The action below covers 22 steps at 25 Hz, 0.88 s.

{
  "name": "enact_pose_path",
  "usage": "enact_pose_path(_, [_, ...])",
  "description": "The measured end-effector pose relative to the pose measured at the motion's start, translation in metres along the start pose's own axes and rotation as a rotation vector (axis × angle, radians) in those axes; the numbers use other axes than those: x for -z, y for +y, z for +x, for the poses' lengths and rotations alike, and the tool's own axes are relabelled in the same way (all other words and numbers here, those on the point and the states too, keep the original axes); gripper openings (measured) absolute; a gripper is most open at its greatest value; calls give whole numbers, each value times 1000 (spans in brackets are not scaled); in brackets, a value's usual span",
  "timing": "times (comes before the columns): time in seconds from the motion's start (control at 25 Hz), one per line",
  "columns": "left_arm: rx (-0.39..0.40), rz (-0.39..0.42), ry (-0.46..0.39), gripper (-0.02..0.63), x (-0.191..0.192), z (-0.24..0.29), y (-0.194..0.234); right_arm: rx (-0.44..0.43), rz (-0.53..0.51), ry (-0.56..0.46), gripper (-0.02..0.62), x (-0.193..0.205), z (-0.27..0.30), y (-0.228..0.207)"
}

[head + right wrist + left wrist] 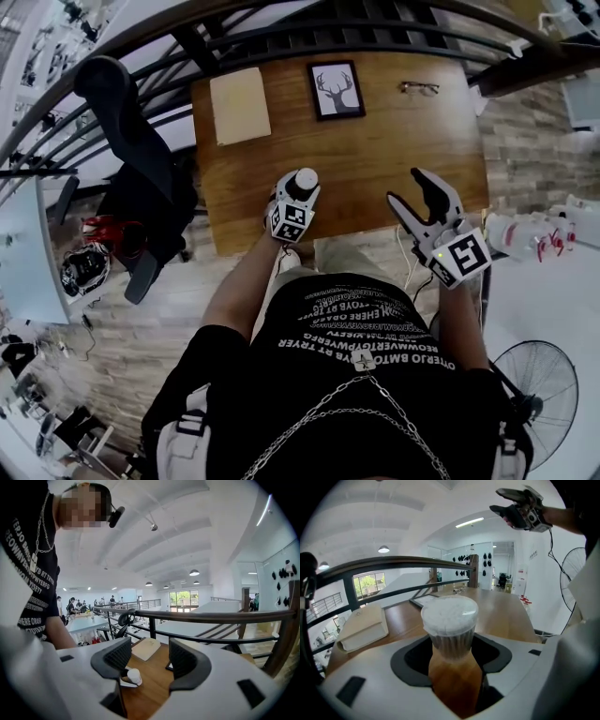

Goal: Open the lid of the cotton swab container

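Though its jaws stand wide, the left gripper (pixel 451 656) clasps the cotton swab container (pixel 451 641) by its sides, and the hand reaches forward, tilted downward. The container stands upright near the front edge of the wooden table (pixel 375 159), long axis vertical, lid (pixel 450 613) upward. To its right, the right gripper (pixel 143 660) hovers unclenched and empty.
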<state>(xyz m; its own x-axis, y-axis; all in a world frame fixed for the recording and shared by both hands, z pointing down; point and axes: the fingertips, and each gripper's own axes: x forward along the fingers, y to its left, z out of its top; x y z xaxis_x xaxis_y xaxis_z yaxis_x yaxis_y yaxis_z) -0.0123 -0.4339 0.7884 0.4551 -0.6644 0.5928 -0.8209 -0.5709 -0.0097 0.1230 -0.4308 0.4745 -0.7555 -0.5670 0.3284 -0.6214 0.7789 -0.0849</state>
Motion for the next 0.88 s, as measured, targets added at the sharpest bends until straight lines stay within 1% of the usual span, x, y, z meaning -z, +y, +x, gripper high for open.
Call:
enact_pose_path(0.08, [-4,-3,-19,277,-16,-15,5,-6,2,-19,239,-2,0,6])
enact_pose_path(0.28, [17,77,-8,277,-53,-59,6,-38,1,-46,239,-12,1,26])
enact_pose_path(0.48, [36,95,-4,276,-87,-103,7,-71,13,-93,239,-20,4,44])
enact_pose_path(0.68, [63,145,-15,276,-128,-152,-1,-100,20,-121,239,-26,3,66])
enact_pose_path(0.88, [54,169,-45,276,-171,-204,-4,-140,31,-151,239,-37,5,88])
